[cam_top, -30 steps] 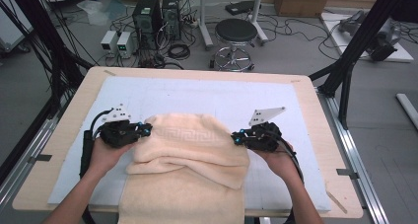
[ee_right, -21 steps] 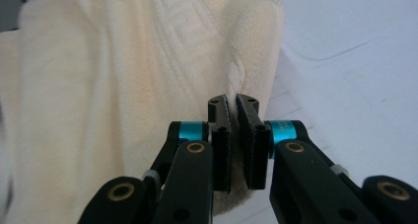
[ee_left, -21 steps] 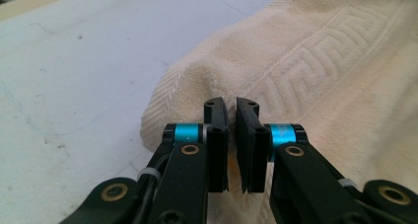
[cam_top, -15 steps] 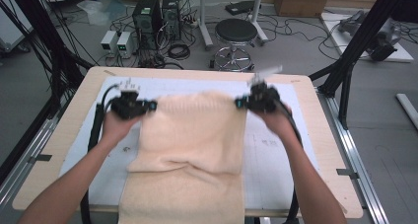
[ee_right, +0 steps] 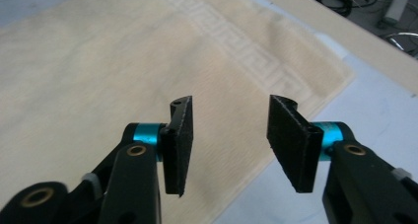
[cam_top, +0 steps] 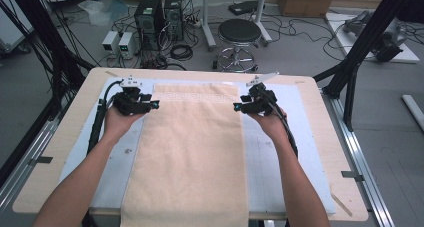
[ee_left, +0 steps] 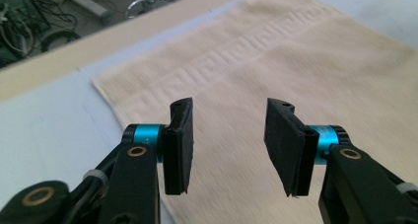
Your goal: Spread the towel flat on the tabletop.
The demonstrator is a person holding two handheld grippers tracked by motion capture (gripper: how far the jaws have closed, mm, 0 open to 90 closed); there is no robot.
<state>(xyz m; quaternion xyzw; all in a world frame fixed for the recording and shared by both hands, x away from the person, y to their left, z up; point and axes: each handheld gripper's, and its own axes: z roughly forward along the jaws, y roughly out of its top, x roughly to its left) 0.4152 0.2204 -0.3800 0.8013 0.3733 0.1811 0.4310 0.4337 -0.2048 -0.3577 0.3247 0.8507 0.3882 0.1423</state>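
Note:
A cream towel (cam_top: 192,147) with a Greek-key band along its far end lies flat and unfolded down the middle of the table. My left gripper (cam_top: 151,104) hovers at the towel's far left edge, jaws open, nothing between them; the towel (ee_left: 276,71) lies beneath the pads. At the far right edge my right gripper (cam_top: 237,107) also stands open and empty above the towel (ee_right: 148,71). Both pairs of jaws have just been opening.
A pale blue mat (cam_top: 280,157) covers the wooden table (cam_top: 70,132), and the towel hangs over its near edge. Beyond the far edge stand a round stool (cam_top: 240,34), computer boxes (cam_top: 157,12) and floor cables. Black frame posts (cam_top: 360,47) rise at the right.
Both hands carried the folded-over towel end away from me to the far side and laid it flat. The jaws then opened and let go of the towel's corners.

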